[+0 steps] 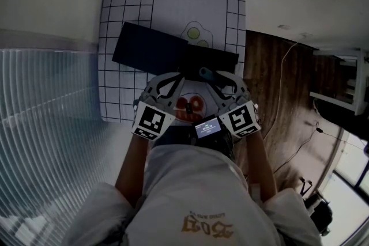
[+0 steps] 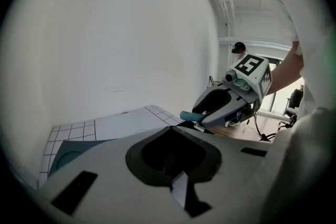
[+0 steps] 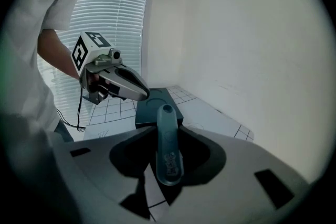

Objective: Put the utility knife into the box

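Note:
A teal utility knife (image 3: 167,150) stands lengthwise between the jaws of my right gripper (image 3: 167,131), which is shut on it. In the head view the knife (image 1: 206,73) pokes out of the right gripper (image 1: 214,79) over the near edge of the dark box (image 1: 209,59). My left gripper (image 1: 173,79) hovers just to the left of it, jaws together and holding nothing. From the left gripper view, its own jaws (image 2: 170,127) meet at a seam, and the right gripper (image 2: 231,99) with the knife tip (image 2: 191,116) is ahead on the right.
A white mat with a black grid (image 1: 118,20) covers the table. A flat dark panel (image 1: 147,48) lies beside the box at the left. Wooden floor with cables (image 1: 288,101) is on the right, and slatted blinds (image 1: 46,95) are on the left.

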The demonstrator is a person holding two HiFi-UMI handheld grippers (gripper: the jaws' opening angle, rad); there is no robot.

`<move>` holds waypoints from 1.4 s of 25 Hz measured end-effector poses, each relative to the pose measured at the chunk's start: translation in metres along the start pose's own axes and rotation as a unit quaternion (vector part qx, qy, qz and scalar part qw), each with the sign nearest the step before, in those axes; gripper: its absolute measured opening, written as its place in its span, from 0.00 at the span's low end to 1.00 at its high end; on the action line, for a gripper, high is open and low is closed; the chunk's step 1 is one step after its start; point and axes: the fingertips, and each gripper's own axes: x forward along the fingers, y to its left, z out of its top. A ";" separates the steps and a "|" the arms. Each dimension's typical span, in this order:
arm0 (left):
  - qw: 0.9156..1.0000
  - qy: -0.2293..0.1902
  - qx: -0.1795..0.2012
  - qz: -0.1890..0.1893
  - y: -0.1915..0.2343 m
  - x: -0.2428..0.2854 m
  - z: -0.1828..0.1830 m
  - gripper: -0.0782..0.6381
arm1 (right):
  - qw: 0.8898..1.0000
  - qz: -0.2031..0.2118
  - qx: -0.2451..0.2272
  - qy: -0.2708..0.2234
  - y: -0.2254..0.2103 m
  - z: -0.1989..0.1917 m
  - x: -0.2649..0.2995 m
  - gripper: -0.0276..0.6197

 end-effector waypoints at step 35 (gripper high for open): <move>0.997 0.060 0.006 -0.043 0.000 0.083 -0.005 0.12 | 0.999 0.004 0.027 0.029 -0.065 -0.046 0.015 0.26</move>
